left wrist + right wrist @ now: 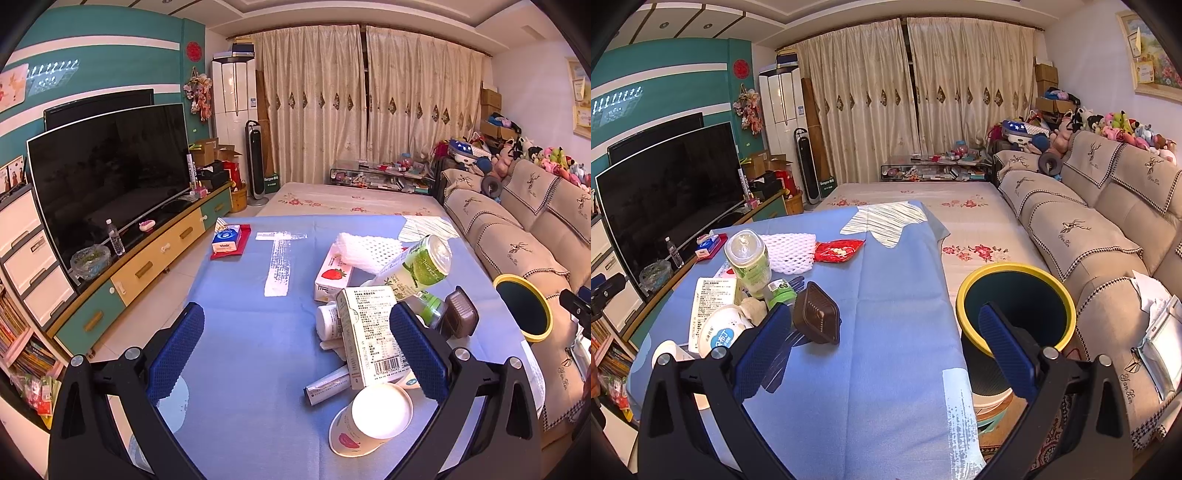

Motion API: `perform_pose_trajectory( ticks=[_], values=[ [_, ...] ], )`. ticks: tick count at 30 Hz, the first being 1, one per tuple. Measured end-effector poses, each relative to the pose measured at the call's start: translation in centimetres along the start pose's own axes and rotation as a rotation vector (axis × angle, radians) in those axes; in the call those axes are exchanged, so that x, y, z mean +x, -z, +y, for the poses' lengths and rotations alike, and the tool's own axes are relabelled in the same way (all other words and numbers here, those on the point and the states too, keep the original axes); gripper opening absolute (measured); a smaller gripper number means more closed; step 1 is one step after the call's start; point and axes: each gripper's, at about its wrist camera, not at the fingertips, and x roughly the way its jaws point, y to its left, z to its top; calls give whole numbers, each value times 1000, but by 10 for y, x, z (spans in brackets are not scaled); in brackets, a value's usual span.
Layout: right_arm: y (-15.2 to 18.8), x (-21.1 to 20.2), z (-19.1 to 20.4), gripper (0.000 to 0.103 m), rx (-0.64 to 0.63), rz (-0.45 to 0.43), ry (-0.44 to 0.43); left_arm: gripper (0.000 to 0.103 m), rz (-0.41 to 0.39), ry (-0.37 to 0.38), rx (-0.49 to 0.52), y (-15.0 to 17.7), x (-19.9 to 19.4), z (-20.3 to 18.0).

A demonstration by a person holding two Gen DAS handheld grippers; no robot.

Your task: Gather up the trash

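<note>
A pile of trash lies on the blue tablecloth (240,314): a white carton (373,332), a paper cup (373,421) on its side, a green-labelled bottle (417,266), a strawberry box (332,275), white foam netting (365,249), a brown plastic tray (461,312). My left gripper (295,347) is open and empty, its right finger beside the carton. My right gripper (886,343) is open and empty, between the brown tray (817,318) and the yellow-rimmed bin (1015,306). A red wrapper (839,250) lies further back.
A tissue pack on a red cloth (231,242) sits at the far left corner of the table. A TV (107,177) on a low cabinet stands left. A beige sofa (1108,240) runs along the right. A floral-covered surface (923,195) extends beyond the table.
</note>
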Motion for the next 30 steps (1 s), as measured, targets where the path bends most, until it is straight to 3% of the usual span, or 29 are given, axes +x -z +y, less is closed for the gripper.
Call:
perform_pose_trajectory(
  ticks=[30],
  values=[
    [7,12,4,97,-3,26,-5,99,5,12,9,4,1,-5]
  ],
)
